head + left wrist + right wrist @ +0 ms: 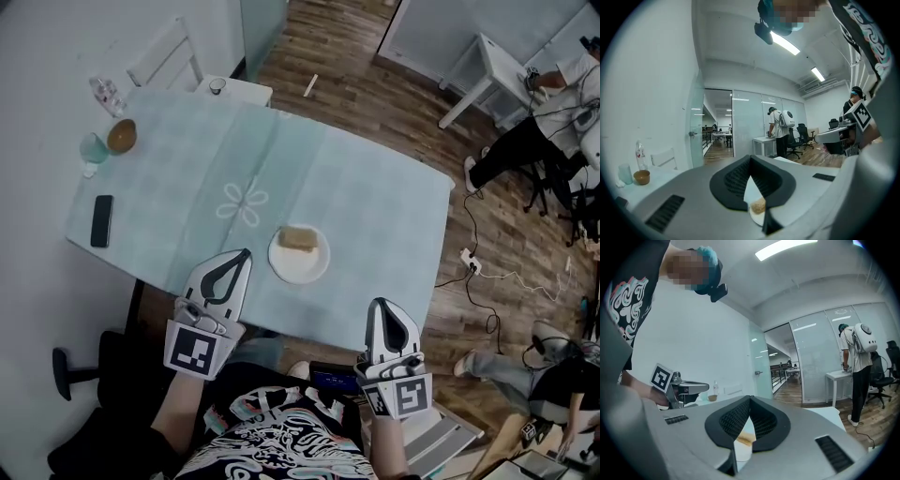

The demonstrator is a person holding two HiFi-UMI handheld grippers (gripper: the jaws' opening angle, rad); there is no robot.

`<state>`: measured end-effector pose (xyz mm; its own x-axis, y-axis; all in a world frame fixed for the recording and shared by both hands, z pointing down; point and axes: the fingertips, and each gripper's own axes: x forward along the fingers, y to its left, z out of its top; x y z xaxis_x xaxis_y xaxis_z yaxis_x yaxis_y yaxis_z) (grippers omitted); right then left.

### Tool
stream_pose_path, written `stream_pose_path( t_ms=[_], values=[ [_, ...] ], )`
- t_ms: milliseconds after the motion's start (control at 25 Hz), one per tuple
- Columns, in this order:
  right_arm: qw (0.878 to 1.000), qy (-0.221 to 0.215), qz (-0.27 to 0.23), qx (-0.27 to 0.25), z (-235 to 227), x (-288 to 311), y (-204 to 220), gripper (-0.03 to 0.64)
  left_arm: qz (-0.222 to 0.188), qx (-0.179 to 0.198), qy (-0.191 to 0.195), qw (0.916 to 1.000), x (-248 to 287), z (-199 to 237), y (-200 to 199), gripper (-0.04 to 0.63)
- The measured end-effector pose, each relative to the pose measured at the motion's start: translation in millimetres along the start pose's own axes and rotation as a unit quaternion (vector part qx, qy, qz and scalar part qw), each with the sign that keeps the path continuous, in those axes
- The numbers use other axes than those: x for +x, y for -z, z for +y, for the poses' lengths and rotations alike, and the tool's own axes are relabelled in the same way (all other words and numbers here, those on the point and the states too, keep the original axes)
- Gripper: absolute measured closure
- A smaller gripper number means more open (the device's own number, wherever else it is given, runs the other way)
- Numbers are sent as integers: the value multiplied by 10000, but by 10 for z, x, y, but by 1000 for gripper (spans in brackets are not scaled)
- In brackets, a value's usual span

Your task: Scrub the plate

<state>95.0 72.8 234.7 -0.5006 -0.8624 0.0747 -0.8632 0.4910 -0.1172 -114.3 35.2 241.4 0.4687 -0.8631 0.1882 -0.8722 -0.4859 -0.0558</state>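
Note:
A white plate (302,266) lies on the teal tablecloth (375,216) near the table's front edge, with a tan sponge (299,238) resting on it. My left gripper (245,253) hovers just left of the plate, shut and empty, its tips pointing at the plate's rim. My right gripper (377,303) hangs over the front edge, right of and nearer than the plate, also shut with nothing in it. Through the closed jaws, the left gripper view shows the plate (756,215) and sponge (759,205). The right gripper view shows the same plate (742,453) and sponge (745,439).
A black phone (102,220), a brown bowl (121,136), a green cup (93,148) and a clear bottle (106,94) sit at the table's left end. A white chair (169,56) stands behind. Seated people (525,141) and floor cables (487,277) are at the right.

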Motion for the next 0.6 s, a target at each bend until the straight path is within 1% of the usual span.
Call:
stream_pose_path(
  t_ms=[120, 400, 480, 600],
  values=[
    [9999, 82, 84, 59, 6, 141, 48, 609, -12, 34, 96, 9999, 83, 112, 36, 580],
    [9989, 416, 166, 97, -25, 354, 120, 609, 37, -119, 295, 9995, 241, 295, 127, 580],
    [9985, 518, 177, 23, -40, 397, 129, 609, 2, -51, 385, 9992, 283, 304, 149, 580],
    [9979, 609, 109, -169, -43, 509, 100, 609, 64, 74, 467, 9989, 354, 340, 210, 580]
  ],
)
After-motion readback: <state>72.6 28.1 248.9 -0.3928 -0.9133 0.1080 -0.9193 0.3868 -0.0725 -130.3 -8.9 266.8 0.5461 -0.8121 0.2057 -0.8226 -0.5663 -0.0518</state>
